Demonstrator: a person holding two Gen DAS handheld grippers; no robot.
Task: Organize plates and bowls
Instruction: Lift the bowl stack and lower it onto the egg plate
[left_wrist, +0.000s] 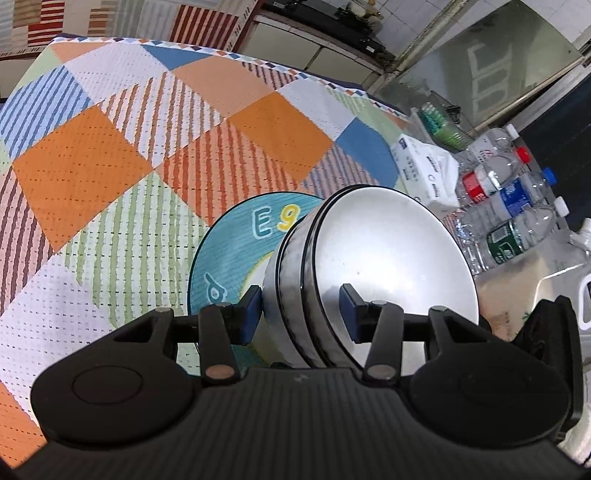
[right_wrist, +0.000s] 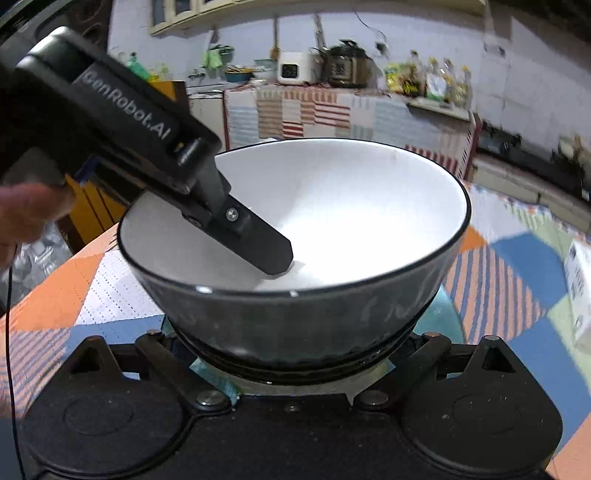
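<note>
Two nested round glossy bowls, teal plate

Home kitchen: pressure cooker, oil bottles on counter, cloth-covered table.

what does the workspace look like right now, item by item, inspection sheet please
surface: checked cloth, lying flat
job's things: nested bowls over a teal plate; contact unclear
clutter: bottles and box at the cloth's edge
grippers: left gripper clamps the bowls' wall, one finger inside; right gripper fingers hidden under the bowls
cables: thin black cable by the hand
surroundings: counter with cooker behind
</note>
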